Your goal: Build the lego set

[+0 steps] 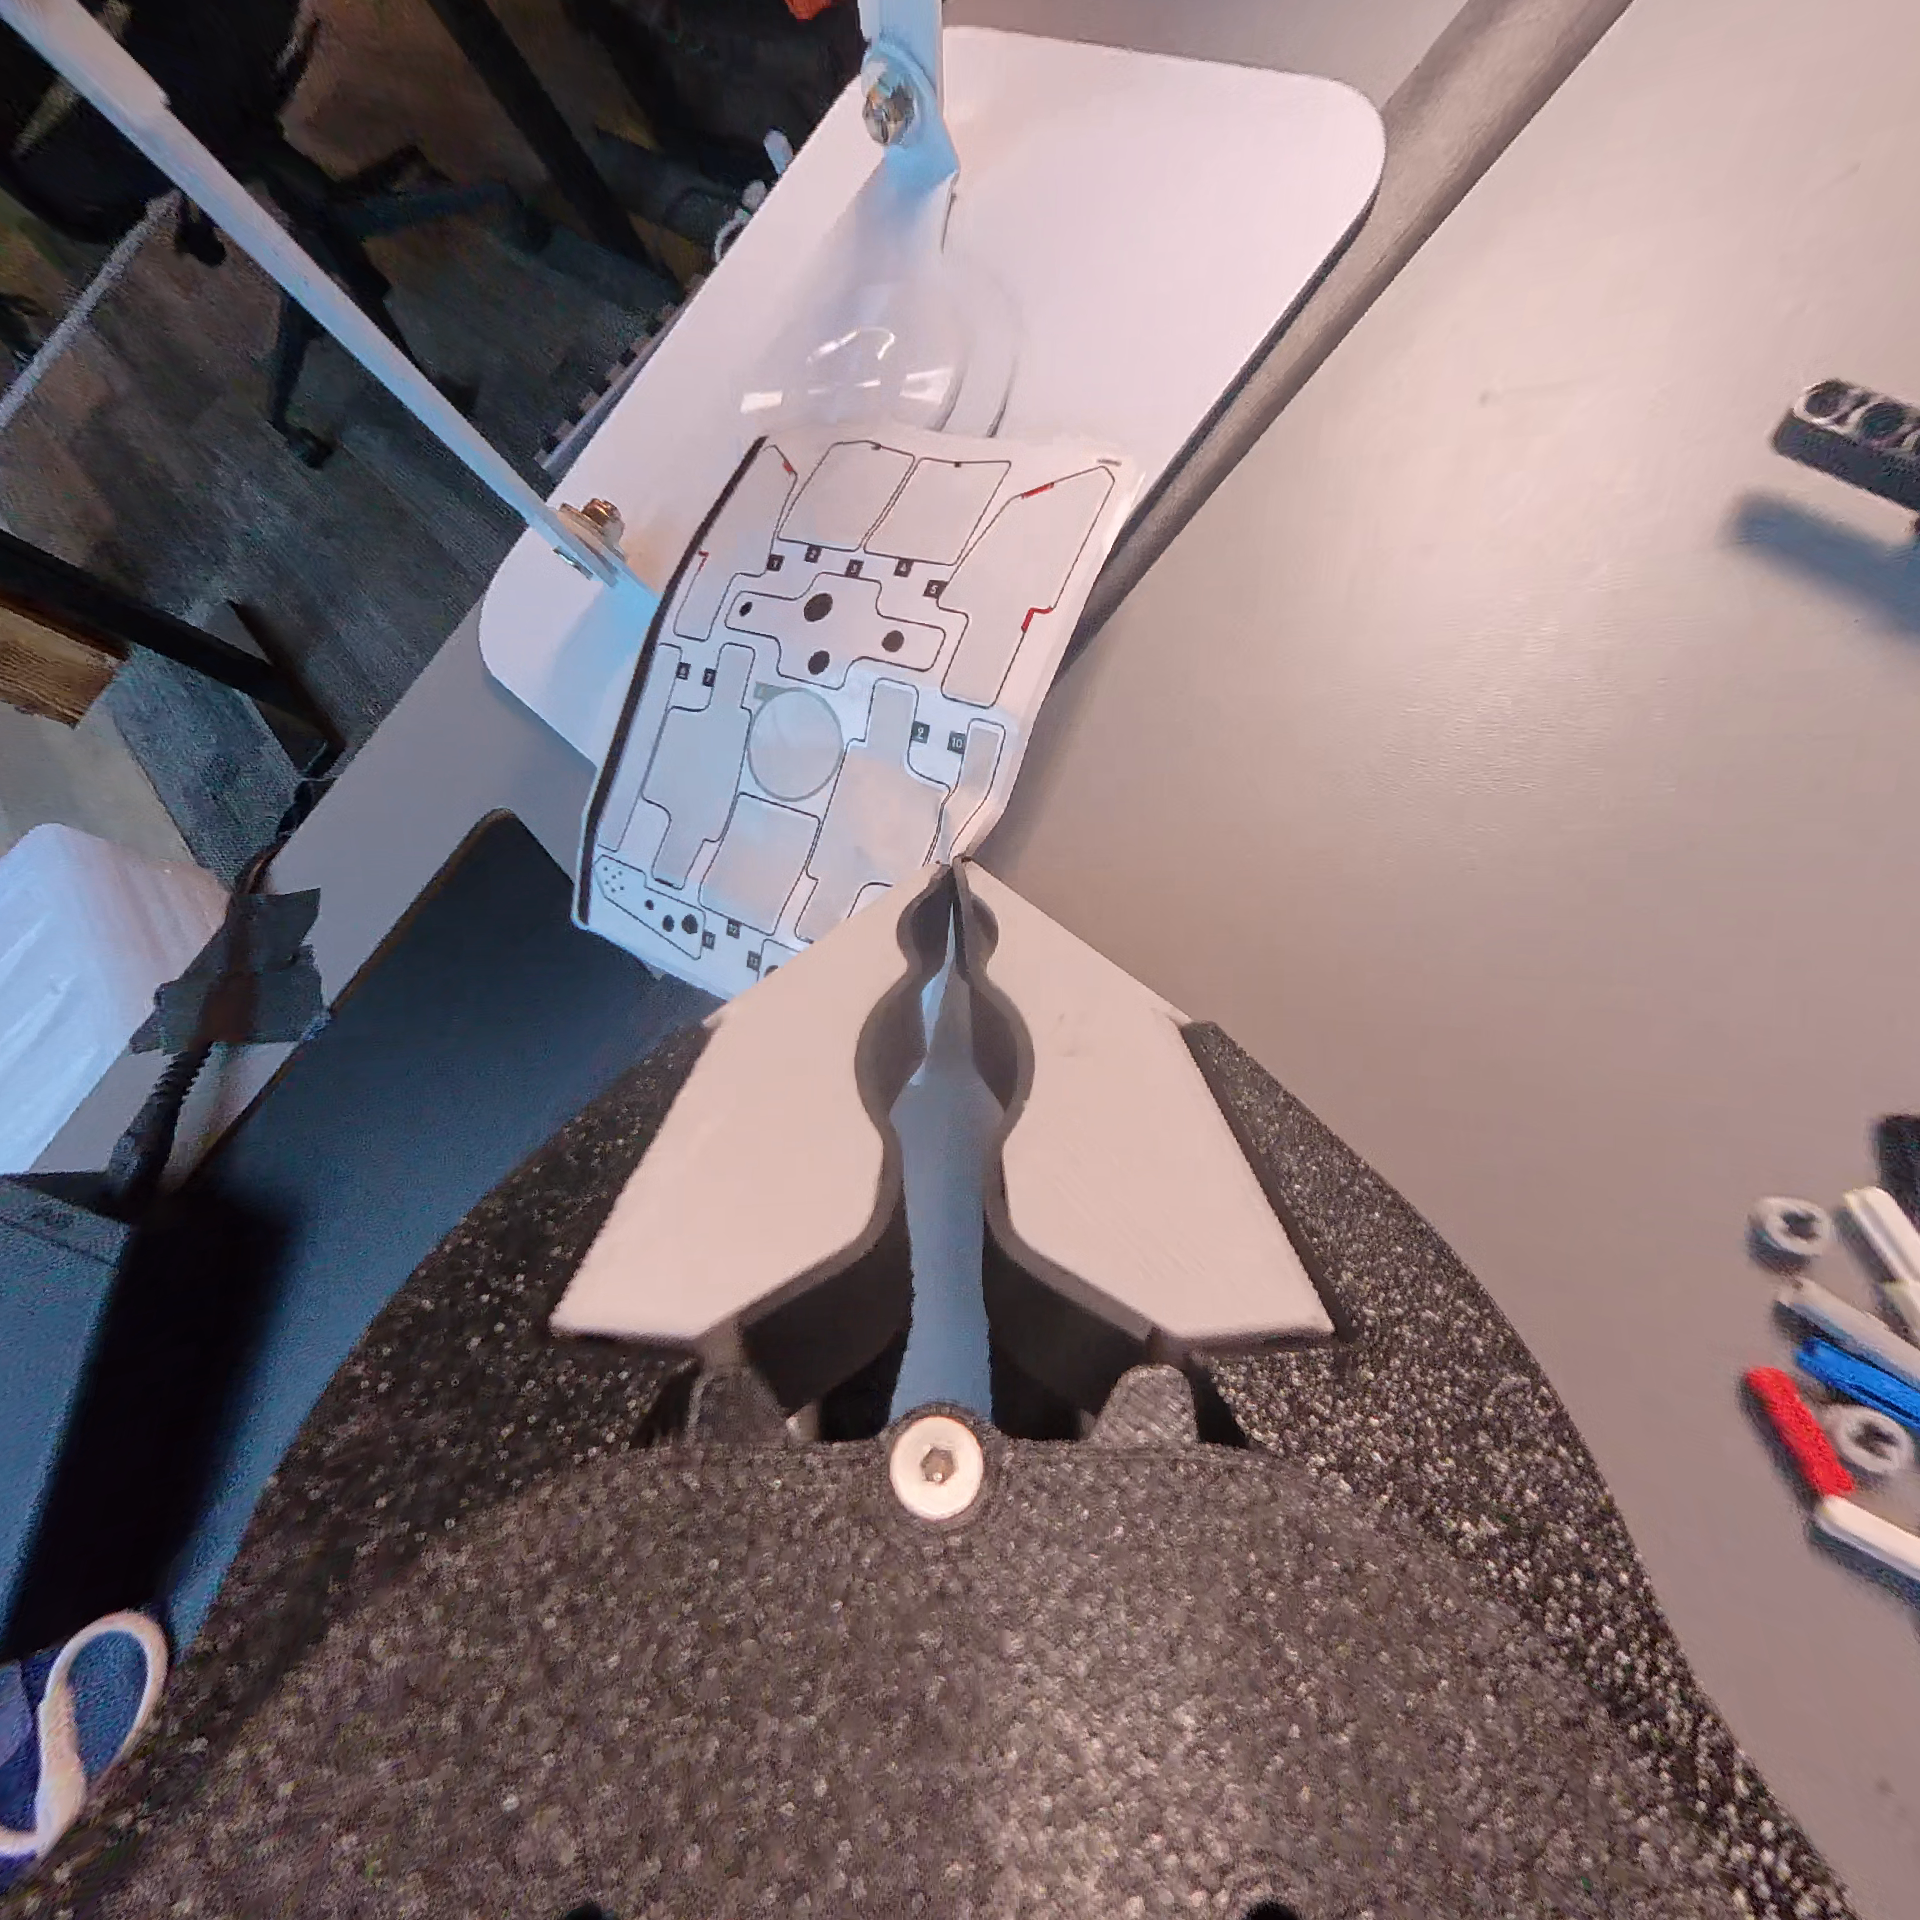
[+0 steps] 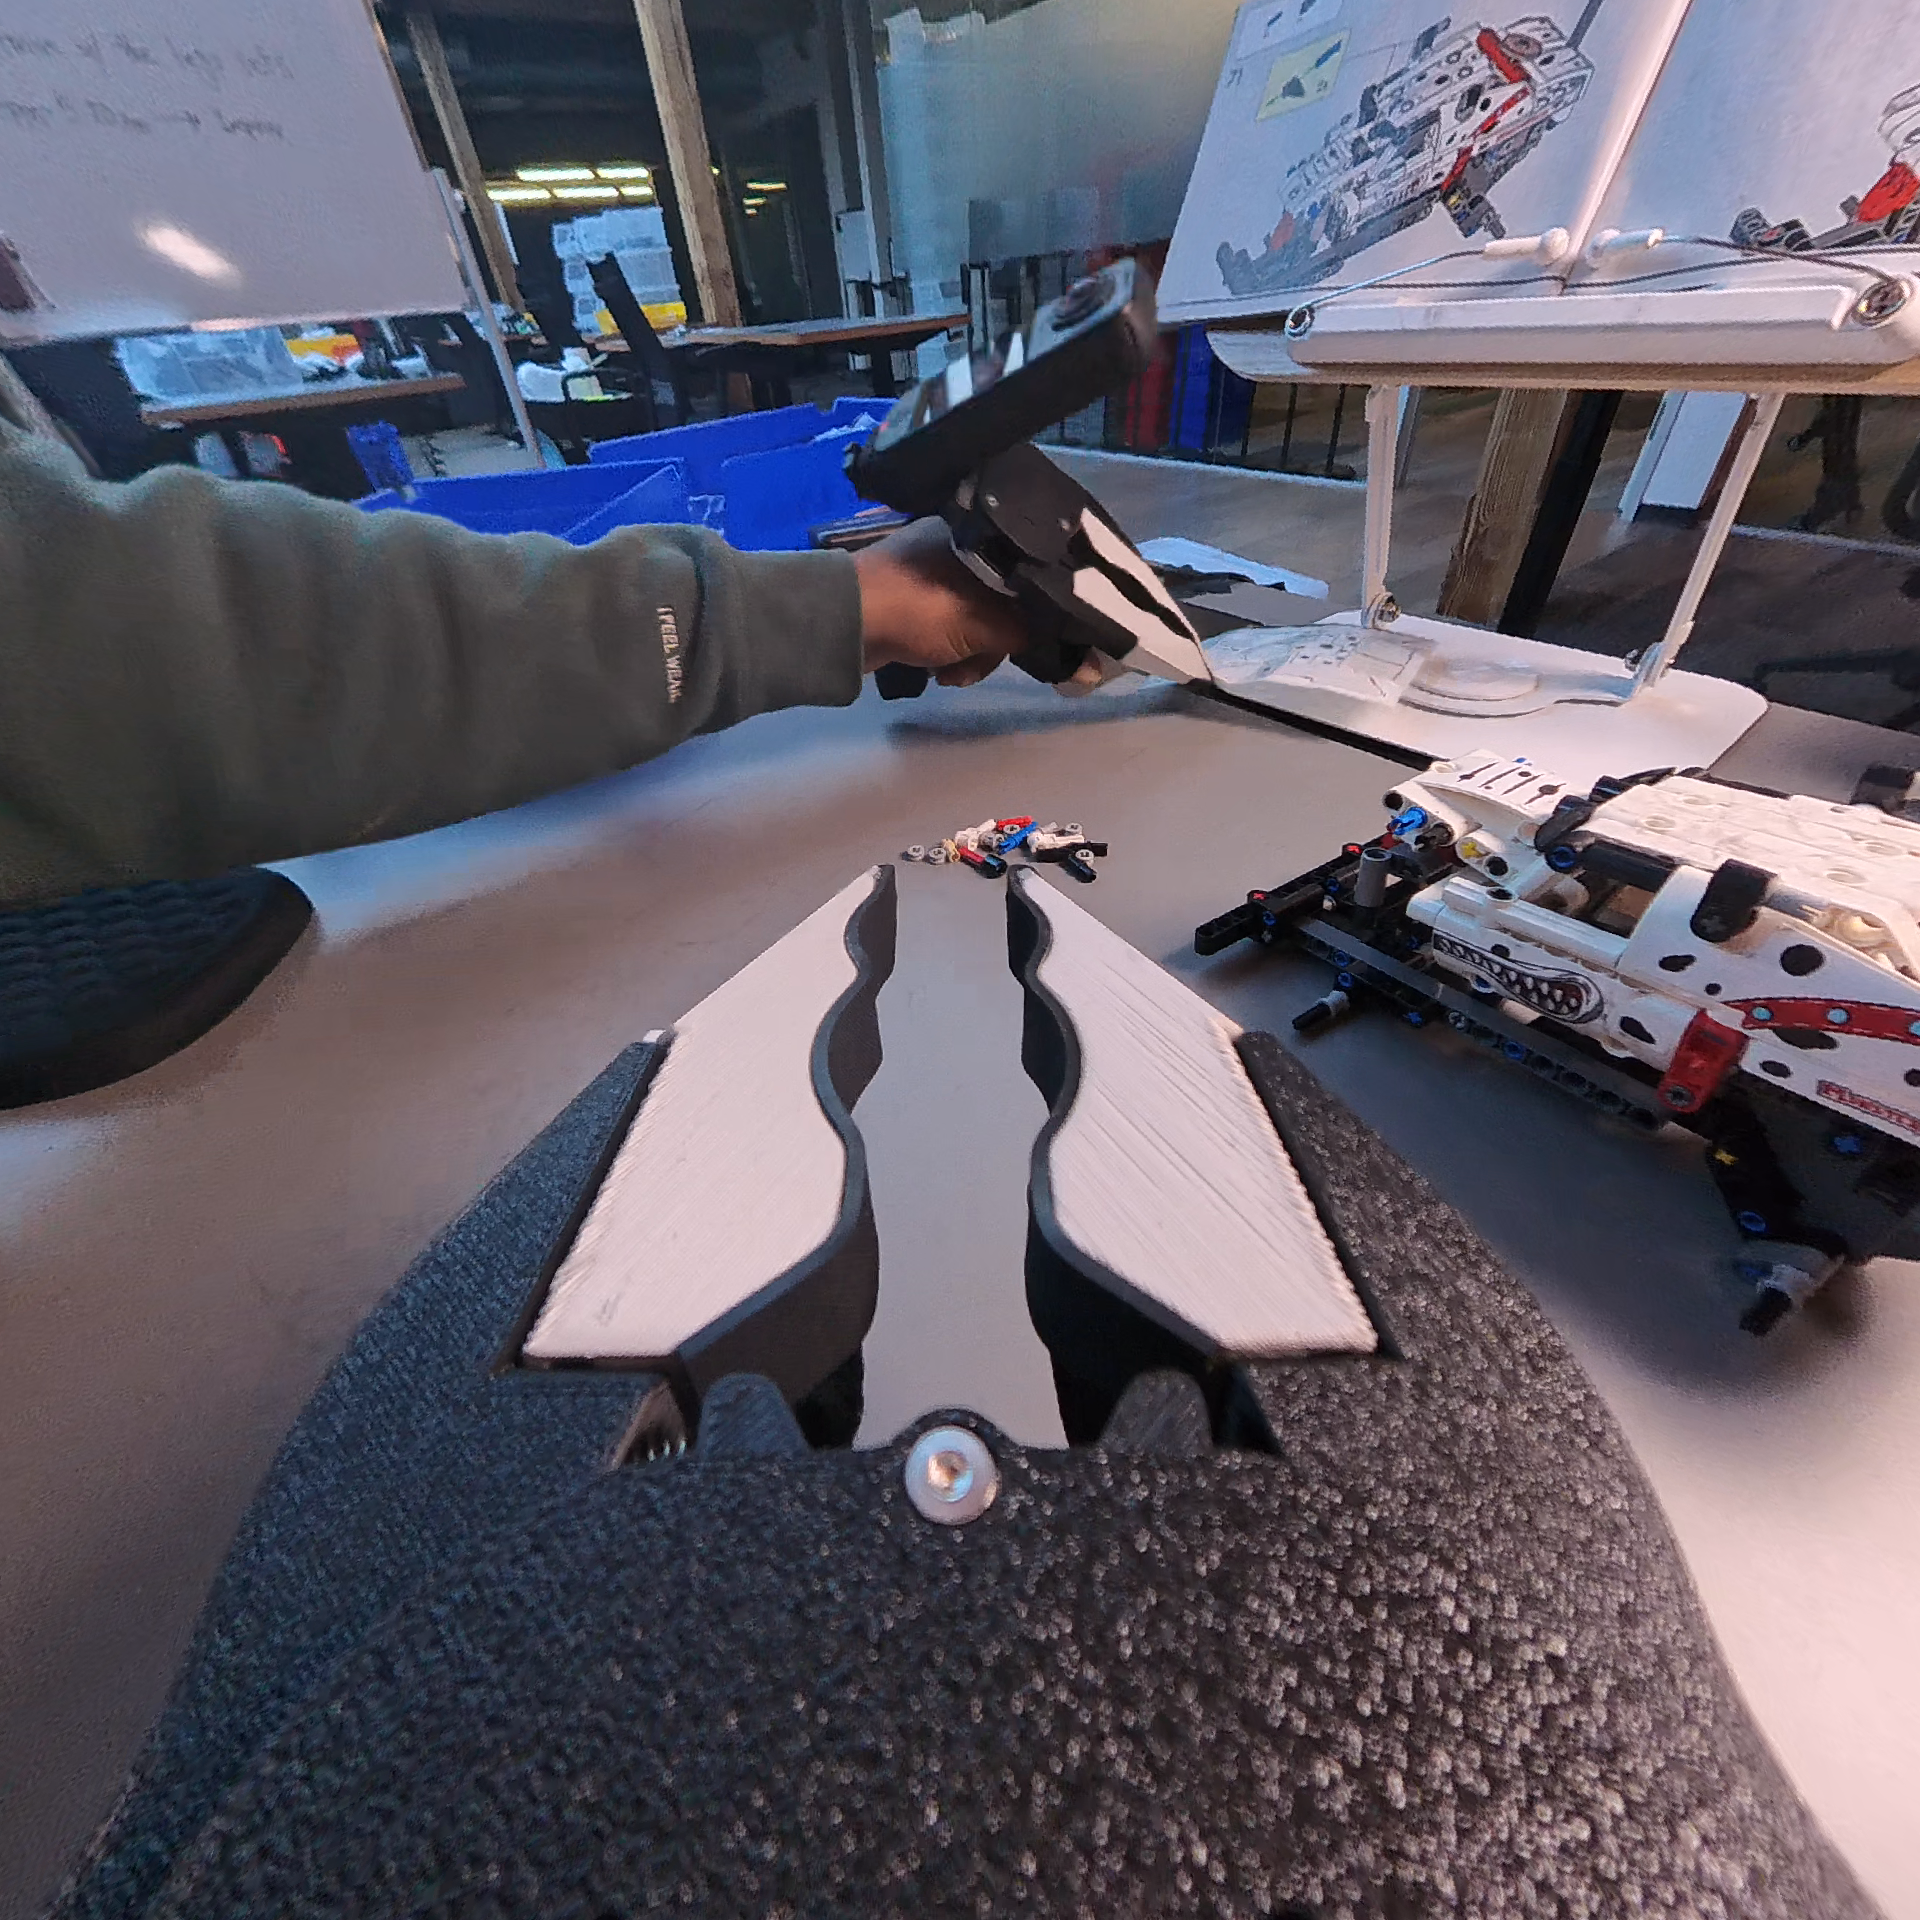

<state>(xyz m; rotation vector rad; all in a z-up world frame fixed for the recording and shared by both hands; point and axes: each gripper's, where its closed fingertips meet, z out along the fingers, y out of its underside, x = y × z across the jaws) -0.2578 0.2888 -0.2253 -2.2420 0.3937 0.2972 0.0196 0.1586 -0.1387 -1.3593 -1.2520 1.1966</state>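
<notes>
A white sticker sheet [image 1: 831, 707] with black outlines lies curled against the white stand base [image 1: 1143, 260]. My left gripper [image 1: 956, 871] is shut on the sheet's near right corner; a white strip shows between the jaws. The right wrist view shows that gripper [image 2: 1195, 665] at the sheet [image 2: 1320, 655], held by a hand in a green sleeve. My right gripper [image 2: 951, 881] is open and empty, above the grey table, pointing at a small pile of loose Lego pieces [image 2: 1013, 842]. The partly built white spotted Lego car [image 2: 1662, 966] stands to its right.
An open instruction booklet [image 2: 1403, 156] rests on the white stand [image 2: 1600, 332]. Loose pins and axles [image 1: 1829, 1382] and a black beam [image 1: 1860, 436] lie right of the left gripper. A black mat [image 1: 416, 1039] lies left, near the table edge. Blue bins [image 2: 665, 488] stand behind. The grippers' ends are close to 30 cm from one another.
</notes>
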